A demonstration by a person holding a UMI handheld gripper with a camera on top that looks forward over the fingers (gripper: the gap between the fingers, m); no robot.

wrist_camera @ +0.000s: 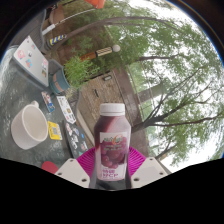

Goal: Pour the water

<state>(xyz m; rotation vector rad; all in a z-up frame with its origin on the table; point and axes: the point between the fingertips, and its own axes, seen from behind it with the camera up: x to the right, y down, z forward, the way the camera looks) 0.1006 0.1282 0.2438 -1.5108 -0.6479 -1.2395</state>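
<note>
The tool (112,170) is clamping a purple-labelled bottle (111,140) (white cap on) between its fingers. A white cup (29,125) is sitting on the desk (75,105), off to the tool's left.

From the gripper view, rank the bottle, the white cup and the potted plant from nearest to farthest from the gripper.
1. Bottle: between the fingers of the gripper, against the pink pads, apparently gripped.
2. White cup: on the table, off to the left of the fingers.
3. Potted plant: beyond the cup, farther back on the table near the trees.
</note>
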